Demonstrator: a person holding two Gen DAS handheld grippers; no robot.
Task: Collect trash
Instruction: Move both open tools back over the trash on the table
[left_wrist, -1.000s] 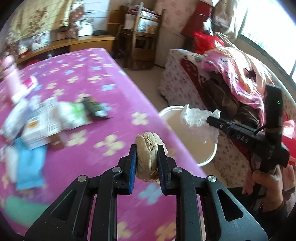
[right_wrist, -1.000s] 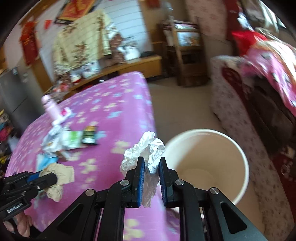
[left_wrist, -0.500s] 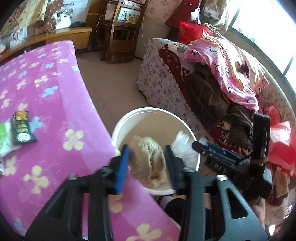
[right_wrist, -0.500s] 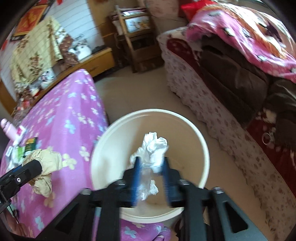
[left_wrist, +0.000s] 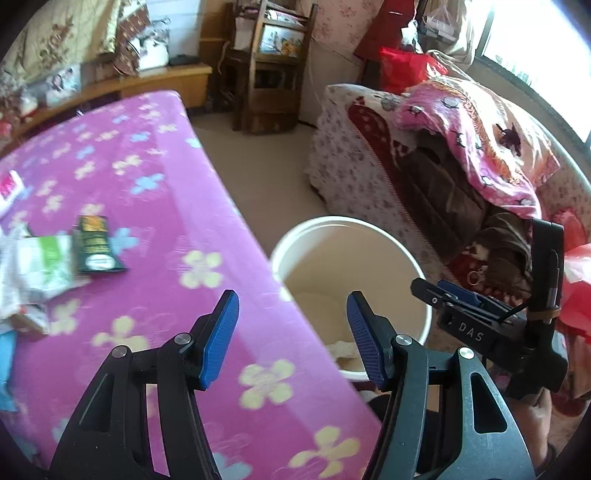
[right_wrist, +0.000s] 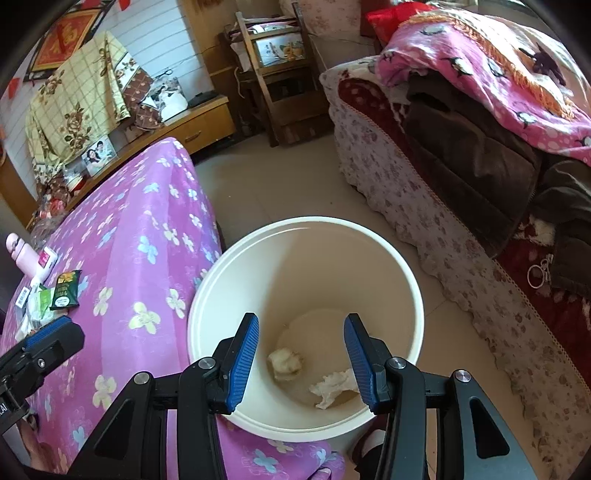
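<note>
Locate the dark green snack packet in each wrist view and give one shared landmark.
Left wrist: dark green packet at left-centre, on the purple tablecloth.
Right wrist: packet at far left edge, mid-height.
Shared landmark: cream bin beside the table.

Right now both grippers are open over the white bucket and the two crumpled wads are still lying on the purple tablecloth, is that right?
Not quite: the right wrist view shows the tan wad and the white wad lying at the bottom of the white bucket, not on the tablecloth. Both the left gripper and the right gripper are indeed open.
</note>
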